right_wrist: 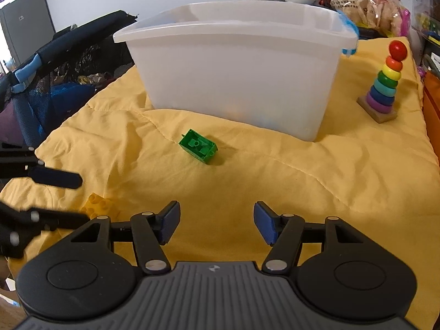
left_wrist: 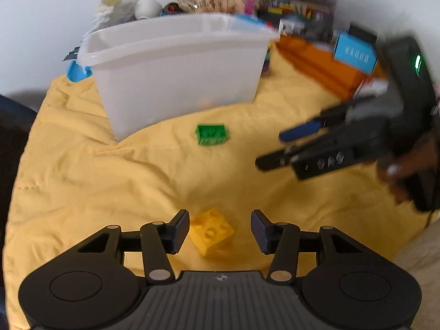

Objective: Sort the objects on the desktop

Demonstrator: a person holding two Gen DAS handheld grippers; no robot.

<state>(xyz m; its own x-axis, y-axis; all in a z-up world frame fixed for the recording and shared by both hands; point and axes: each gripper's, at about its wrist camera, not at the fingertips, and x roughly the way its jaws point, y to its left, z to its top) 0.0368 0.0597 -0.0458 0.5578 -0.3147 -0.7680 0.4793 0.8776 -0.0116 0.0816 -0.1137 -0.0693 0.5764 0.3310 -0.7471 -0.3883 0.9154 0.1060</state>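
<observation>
my left gripper (left_wrist: 220, 229) hangs over the yellow quilt (left_wrist: 110, 192) with its jaws apart, and the yellow brick (left_wrist: 211, 231) lies on the cloth between them, studs up and tilted; neither pad presses on it. from the right wrist view the same brick (right_wrist: 97, 205) peeks out between the left gripper's two dark fingers (right_wrist: 59, 177), at the left edge.

my right gripper (right_wrist: 217, 224) is wide too, with nothing but bare quilt between its blue pads (right_wrist: 170, 224). in the left wrist view it (left_wrist: 272, 150) reaches in from the right, blurred, held in my hand (left_wrist: 398, 170).

taking the white bin (right_wrist: 236, 77) as the landmark: the green brick (right_wrist: 198, 149) lies upside down on the quilt just in front of the bin, hollow side up, apart from both grippers. the yellow brick sits further out from the bin, toward me. the ring stacker toy (right_wrist: 385, 82) stands upright to the right of the bin. bags and clutter are piled behind the bin.
</observation>
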